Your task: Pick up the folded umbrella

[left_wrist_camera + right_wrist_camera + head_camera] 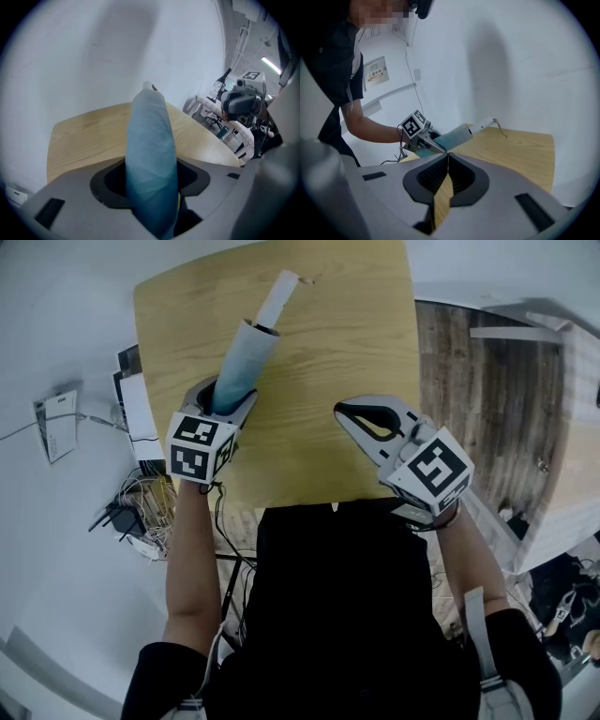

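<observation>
The folded umbrella [242,369], in a pale blue sleeve with a white handle [277,296] at its far end, slants over the wooden table [347,334]. My left gripper [230,399] is shut on the sleeve's near end, jaws pressed to both sides of the umbrella [150,150]. In the left gripper view, the left gripper [151,174] wraps the blue sleeve. The right gripper view shows the umbrella [457,135] raised above the table [520,150], with the left gripper [423,140] below it. My right gripper [349,411] hovers to the right, shut and empty, its right gripper [448,155] tips meeting.
Cables and a power strip [131,512] lie on the floor left of the table, beside white papers [56,423]. Dark wooden flooring [487,399] runs along the right. A white wall [511,61] stands behind the table.
</observation>
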`<action>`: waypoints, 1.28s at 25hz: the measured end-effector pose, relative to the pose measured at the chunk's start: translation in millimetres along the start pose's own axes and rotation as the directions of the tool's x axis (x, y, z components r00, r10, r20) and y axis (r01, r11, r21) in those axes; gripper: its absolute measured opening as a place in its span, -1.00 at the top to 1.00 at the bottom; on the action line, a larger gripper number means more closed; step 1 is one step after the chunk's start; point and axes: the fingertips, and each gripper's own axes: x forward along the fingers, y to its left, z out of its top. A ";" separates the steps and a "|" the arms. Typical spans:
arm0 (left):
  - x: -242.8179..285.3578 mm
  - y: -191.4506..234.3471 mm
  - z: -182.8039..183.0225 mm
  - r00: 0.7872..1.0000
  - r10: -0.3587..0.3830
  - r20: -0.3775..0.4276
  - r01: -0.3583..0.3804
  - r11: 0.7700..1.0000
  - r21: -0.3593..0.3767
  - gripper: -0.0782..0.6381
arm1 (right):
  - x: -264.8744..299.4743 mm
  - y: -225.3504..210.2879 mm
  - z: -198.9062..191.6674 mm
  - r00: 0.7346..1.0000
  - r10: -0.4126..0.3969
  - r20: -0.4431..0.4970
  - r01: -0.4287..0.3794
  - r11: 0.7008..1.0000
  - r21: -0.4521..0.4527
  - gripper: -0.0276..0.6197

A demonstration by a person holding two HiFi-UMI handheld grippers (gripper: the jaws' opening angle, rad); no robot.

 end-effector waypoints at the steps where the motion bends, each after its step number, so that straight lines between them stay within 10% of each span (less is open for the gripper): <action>1: -8.2 1.9 7.1 0.999 0.000 0.044 0.001 1.000 -0.018 0.06 | 1.1 2.1 4.6 1.000 -0.006 0.000 0.006 1.000 -0.016 0.86; 8: -79.7 -4.8 57.5 0.940 -0.052 0.337 0.086 0.993 -0.085 0.06 | -4.3 25.2 52.6 0.997 -0.043 0.071 0.050 0.992 -0.113 0.86; 21: -215.5 -50.1 122.4 0.654 -0.230 0.721 0.331 0.943 0.000 0.07 | -52.9 69.4 161.9 0.946 -0.096 0.311 0.146 0.979 -0.145 0.86; 32: -299.6 -110.9 110.4 0.492 -0.176 0.853 0.304 0.952 0.021 0.07 | -132.2 114.3 150.8 0.923 -0.027 0.384 0.098 0.981 -0.167 0.86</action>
